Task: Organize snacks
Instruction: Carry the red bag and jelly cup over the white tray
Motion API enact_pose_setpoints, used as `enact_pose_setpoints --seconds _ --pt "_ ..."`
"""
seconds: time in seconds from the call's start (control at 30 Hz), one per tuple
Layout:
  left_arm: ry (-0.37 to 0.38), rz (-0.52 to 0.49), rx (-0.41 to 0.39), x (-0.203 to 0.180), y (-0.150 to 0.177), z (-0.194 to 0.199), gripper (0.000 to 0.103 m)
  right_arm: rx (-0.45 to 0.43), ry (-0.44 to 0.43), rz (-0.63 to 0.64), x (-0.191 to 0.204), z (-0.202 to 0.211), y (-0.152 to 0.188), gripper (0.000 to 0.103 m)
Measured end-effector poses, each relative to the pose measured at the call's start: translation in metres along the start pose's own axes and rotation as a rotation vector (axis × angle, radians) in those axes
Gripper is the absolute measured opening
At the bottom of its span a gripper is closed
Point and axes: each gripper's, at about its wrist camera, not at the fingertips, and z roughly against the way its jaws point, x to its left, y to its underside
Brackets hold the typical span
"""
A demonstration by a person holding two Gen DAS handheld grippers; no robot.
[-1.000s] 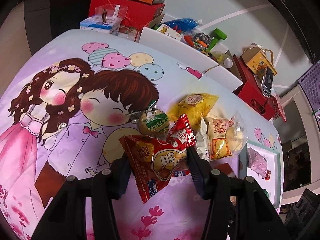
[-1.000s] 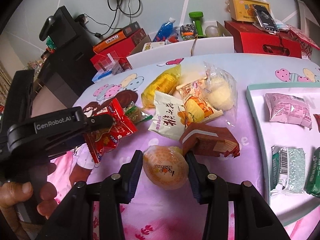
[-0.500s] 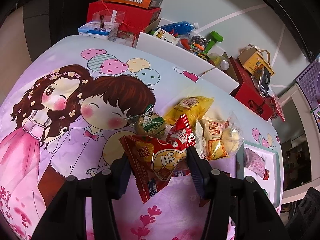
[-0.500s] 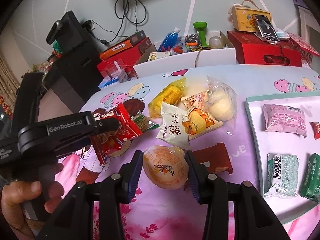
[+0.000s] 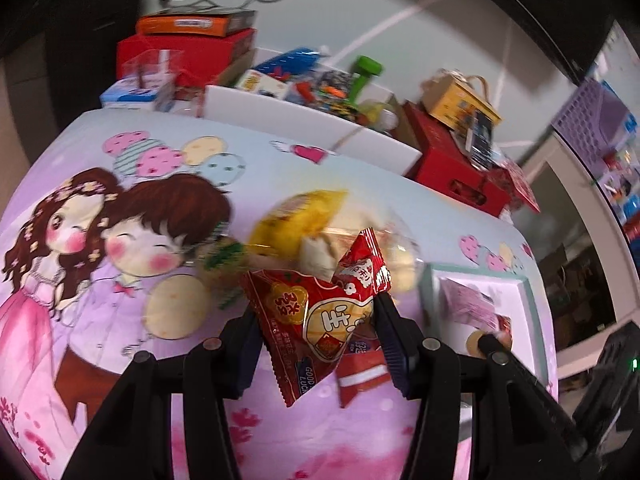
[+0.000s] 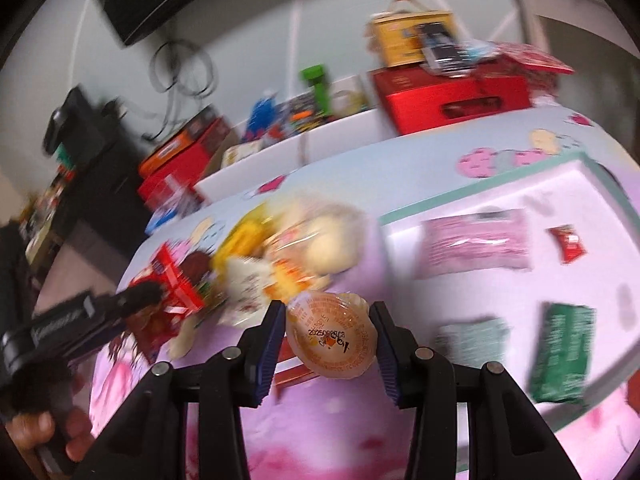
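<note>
My left gripper [image 5: 316, 332] is shut on a red snack packet [image 5: 316, 316] and holds it above the cartoon-print cloth. My right gripper [image 6: 330, 336] is shut on a round orange jelly cup [image 6: 332, 336], lifted above the cloth. A pile of snacks [image 6: 288, 248] lies in the middle of the table: a yellow bag [image 5: 300, 220], clear-wrapped buns, a white packet. A white tray with a teal rim [image 6: 480, 192] at the right holds a pink packet [image 6: 476, 244], a small red packet [image 6: 568, 244] and green packets [image 6: 560, 352]. The left gripper also shows in the right wrist view [image 6: 144, 292].
A brown-red box [image 5: 360, 372] lies on the cloth under the grippers. Behind the table stand red boxes [image 5: 188, 52], a white bin of toys [image 5: 312, 112], a green dumbbell [image 5: 364, 72] and a yellow box [image 6: 412, 32]. The right gripper's arm crosses the left wrist view [image 5: 520, 380].
Both grippers have swung to the right toward the tray, each carrying its snack. The views are motion-blurred, and the tray now fills more of the right wrist view.
</note>
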Motion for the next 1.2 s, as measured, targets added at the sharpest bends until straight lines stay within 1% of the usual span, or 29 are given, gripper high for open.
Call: enact_pose_setpoints --seconds 0.17,0.3,0.57,0.63,0.77,0.83,1.2 --pt "0.027 -0.092 0.012 -0.039 0.007 -0.006 0.055 -0.042 0.071 -0.115 -0.049 0.016 -0.015 0.046" --pt "0.059 -0.161 0.027 -0.072 0.013 -0.015 0.055 -0.054 0.124 -0.207 -0.090 0.027 -0.023 0.046" --pt "0.122 -0.325 0.113 -0.145 0.035 -0.056 0.055 -0.077 0.197 -0.318 -0.147 0.040 -0.028 0.046" --pt "0.136 -0.358 0.133 -0.161 0.042 -0.066 0.055 -0.078 0.203 -0.336 -0.156 0.039 -0.029 0.046" --pt "0.175 -0.394 0.172 -0.182 0.054 -0.081 0.055 -0.074 0.219 -0.359 -0.172 0.035 -0.030 0.046" --pt "0.181 -0.410 0.182 -0.189 0.058 -0.086 0.055 -0.073 0.223 -0.370 -0.177 0.033 -0.030 0.046" --pt "0.183 -0.476 0.176 -0.219 0.064 -0.111 0.055 -0.083 0.229 -0.383 -0.192 0.024 -0.035 0.046"
